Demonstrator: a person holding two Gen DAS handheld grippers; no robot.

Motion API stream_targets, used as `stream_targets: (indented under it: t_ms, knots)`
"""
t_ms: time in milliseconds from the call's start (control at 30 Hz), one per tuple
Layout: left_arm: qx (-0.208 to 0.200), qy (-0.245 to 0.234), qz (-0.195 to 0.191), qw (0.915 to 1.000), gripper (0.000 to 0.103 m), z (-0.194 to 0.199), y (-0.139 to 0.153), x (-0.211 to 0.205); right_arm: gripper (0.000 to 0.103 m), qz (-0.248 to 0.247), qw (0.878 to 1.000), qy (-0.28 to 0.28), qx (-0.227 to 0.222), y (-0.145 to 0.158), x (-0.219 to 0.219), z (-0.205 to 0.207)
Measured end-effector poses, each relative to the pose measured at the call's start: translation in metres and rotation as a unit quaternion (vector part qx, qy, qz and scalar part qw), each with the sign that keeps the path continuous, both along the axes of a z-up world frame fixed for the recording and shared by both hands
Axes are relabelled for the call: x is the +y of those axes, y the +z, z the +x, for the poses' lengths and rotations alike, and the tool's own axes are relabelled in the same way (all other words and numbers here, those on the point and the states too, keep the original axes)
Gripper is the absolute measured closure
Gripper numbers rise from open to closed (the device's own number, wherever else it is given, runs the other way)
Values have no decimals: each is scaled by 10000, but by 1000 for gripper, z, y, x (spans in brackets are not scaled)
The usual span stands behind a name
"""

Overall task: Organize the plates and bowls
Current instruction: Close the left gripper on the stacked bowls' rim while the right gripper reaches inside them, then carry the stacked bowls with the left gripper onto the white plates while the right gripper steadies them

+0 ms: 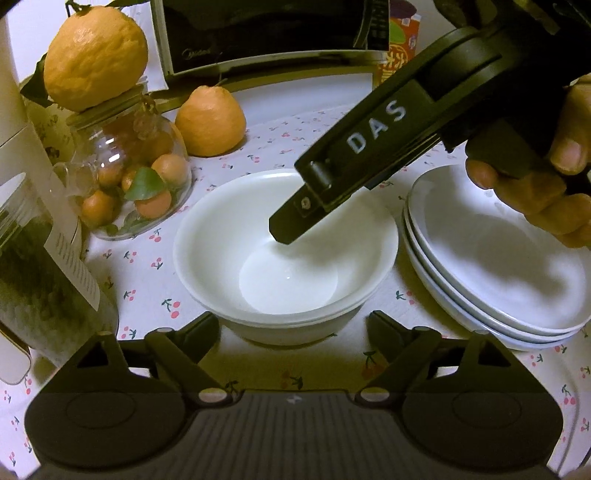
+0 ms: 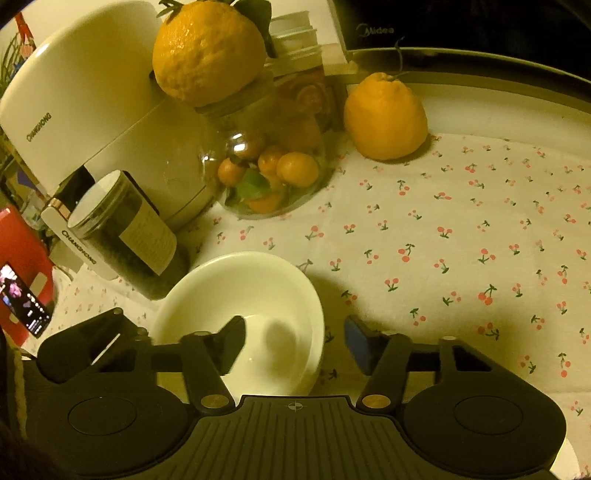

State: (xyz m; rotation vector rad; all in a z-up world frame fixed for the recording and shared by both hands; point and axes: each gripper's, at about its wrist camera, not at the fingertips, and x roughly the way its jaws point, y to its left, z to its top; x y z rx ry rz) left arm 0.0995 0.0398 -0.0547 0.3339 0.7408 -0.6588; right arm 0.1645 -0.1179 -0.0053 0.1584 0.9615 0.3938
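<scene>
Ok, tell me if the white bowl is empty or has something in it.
Empty. The white bowl sits upright, its bare glossy bottom showing in both views; only one of the right gripper fingers reaches inside.

A home kitchen: cherry-print cloth on the table [image 2: 461,229], black Midea microwave [image 1: 266,33], white Changhong kettle [image 2: 74,110], glass jar of small oranges [image 1: 136,177].

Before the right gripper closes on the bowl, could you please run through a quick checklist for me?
1. Right gripper jaws open: ok.
2. One finger inside the bowl, the other outside its rim: ok.
3. Bowl nested squarely in the bowl beneath: ok.
4. Left gripper open, off the bowl: ok.
5. Plate stack apart from the bowl: ok.
6. Tea jar clear of the bowl: cannot tell.
</scene>
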Motion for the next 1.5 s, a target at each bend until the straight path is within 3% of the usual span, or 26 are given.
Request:
stream_targets:
  t_ms: [67, 200, 300, 533, 1500]
  knots:
    - [-21, 1, 23, 10000, 19, -1, 1, 0, 64, 22, 10000, 55, 33, -1, 2, 0]
    - [17, 47, -2, 10000, 23, -1, 3, 2, 69, -64, 10000, 61, -17, 1, 3, -2]
    - [34, 75, -14, 10000, 26, -1, 5, 3, 69, -18, 10000, 49, -24, 3, 2, -3]
    - [-16, 89, 76, 9999, 26, -5, 8, 2, 69, -46, 9998, 104, -160, 12, 5, -9]
    - [-296, -202, -147, 9992, 26, -37, 50, -6, 69, -17, 9987, 68, -503, 57, -15, -53]
